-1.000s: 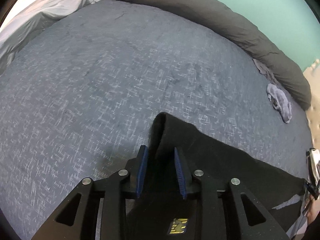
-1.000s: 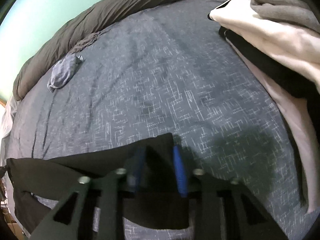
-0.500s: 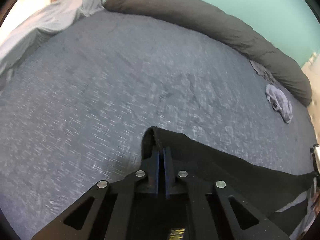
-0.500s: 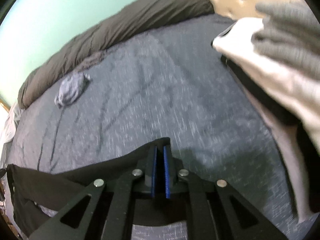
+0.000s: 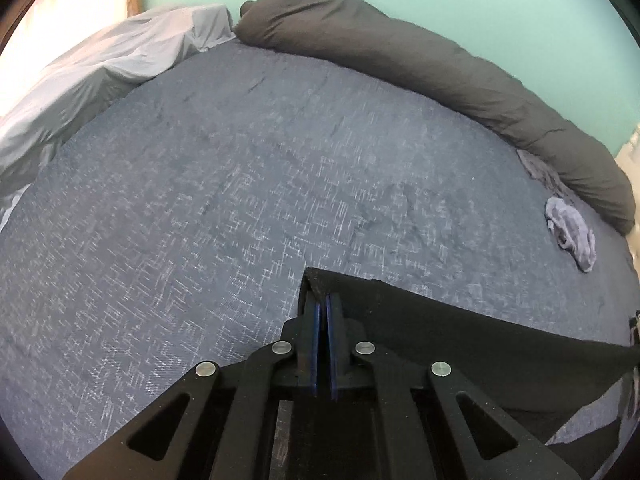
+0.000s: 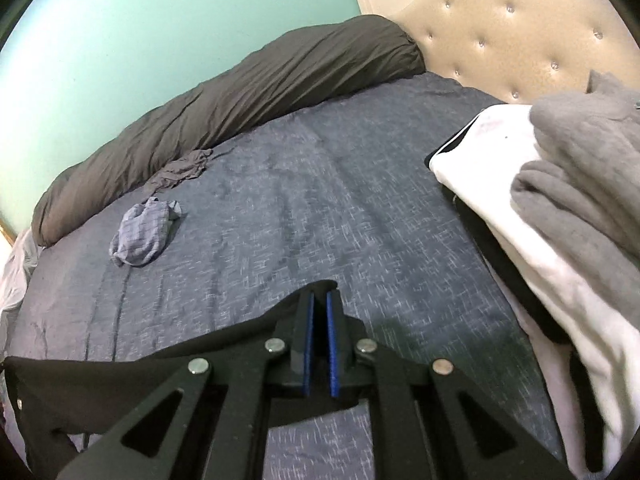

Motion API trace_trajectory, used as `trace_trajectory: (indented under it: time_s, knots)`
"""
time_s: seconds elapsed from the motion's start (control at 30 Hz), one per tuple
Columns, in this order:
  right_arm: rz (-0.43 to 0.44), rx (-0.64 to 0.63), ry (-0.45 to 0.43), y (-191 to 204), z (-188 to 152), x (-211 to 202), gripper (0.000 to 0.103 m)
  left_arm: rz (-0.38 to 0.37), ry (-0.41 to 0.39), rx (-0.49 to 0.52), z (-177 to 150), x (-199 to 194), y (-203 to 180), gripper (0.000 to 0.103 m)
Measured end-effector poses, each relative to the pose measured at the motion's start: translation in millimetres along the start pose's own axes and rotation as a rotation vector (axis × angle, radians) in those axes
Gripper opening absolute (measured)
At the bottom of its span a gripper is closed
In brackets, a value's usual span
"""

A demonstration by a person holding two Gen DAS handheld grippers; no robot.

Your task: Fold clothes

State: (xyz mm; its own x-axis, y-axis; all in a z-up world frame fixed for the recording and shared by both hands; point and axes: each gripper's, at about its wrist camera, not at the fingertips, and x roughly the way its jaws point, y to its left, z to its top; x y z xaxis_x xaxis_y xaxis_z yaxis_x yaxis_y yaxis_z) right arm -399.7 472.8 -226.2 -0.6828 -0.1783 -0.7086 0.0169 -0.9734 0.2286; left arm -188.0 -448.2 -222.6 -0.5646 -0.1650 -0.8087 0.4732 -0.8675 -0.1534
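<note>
A black garment (image 5: 460, 332) hangs stretched between my two grippers above a blue patterned bed sheet (image 5: 240, 200). My left gripper (image 5: 322, 300) is shut on its left corner, which pokes out just past the blue pads. My right gripper (image 6: 319, 298) is shut on the opposite corner; the cloth (image 6: 120, 384) runs left and down from it. Most of the garment is hidden below the gripper bodies.
A rolled dark grey duvet (image 5: 440, 68) lies along the far edge by the green wall. A small crumpled checked cloth (image 6: 142, 236) lies near it. A pile of white, grey and black clothes (image 6: 560, 208) sits at the right by the tufted headboard (image 6: 520, 40). Light grey bedding (image 5: 92, 76) lies at far left.
Both grippers went from open around the garment's corners to shut on them, then lifted, so both views now look further across the bed.
</note>
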Motion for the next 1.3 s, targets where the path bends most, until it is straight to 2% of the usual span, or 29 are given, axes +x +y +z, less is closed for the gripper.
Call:
trace_trajectory:
  time_s: [0.23, 0.57, 0.67, 0.7, 0.77, 0.8, 0.83, 0.97, 1.03, 1.23, 1.27, 1.3]
  knots:
    - [-0.036, 0.011, -0.005, -0.5, 14.6, 16.6, 0.006, 0.019, 0.009, 0.005, -0.7, 18.1, 1.3, 0.003]
    - [-0.141, 0.0, 0.107, 11.6, 30.5, 69.7, 0.006, 0.051, 0.068, 0.033, -11.9, 49.4, -2.4, 0.003]
    - [-0.099, 0.007, 0.197, 14.8, 28.6, 92.8, 0.007, 0.055, 0.083, 0.05, -15.7, 58.7, -6.4, 0.004]
    - [-0.1, -0.006, 0.181, 16.8, 28.5, 92.3, 0.009, 0.061, 0.085, 0.053, -16.5, 60.8, -7.7, 0.005]
    - [-0.086, -0.022, 0.109, 17.8, 28.9, 81.6, 0.025, 0.073, 0.089, 0.061, -18.1, 64.8, -10.4, 0.007]
    - [-0.069, -0.019, 0.087, 16.1, 27.9, 75.6, 0.045, 0.073, 0.088, 0.058, -18.0, 64.5, -10.2, 0.01]
    - [-0.049, -0.012, 0.07, 13.6, 26.3, 69.6, 0.05, 0.073, 0.086, 0.054, -17.9, 64.2, -10.0, 0.01]
    - [-0.014, -0.023, 0.054, 0.6, 12.0, 52.6, 0.05, 0.063, 0.084, 0.055, -18.5, 54.5, -7.7, 0.015]
    - [0.008, -0.032, 0.069, -6.8, 1.2, 48.7, 0.05, 0.051, 0.086, 0.052, -21.0, 48.3, -5.5, 0.021]
    - [0.074, -0.084, 0.155, -7.5, -27.9, 57.8, 0.05, 0.059, 0.099, 0.059, -24.8, 51.3, -7.1, 0.022]
    - [0.086, -0.095, 0.153, -5.2, -30.9, 57.6, 0.049, 0.061, 0.101, 0.06, -25.4, 51.8, -7.4, 0.022]
    - [0.104, -0.108, 0.146, -1.6, -32.0, 57.3, 0.042, 0.062, 0.103, 0.061, -26.0, 52.3, -7.7, 0.022]
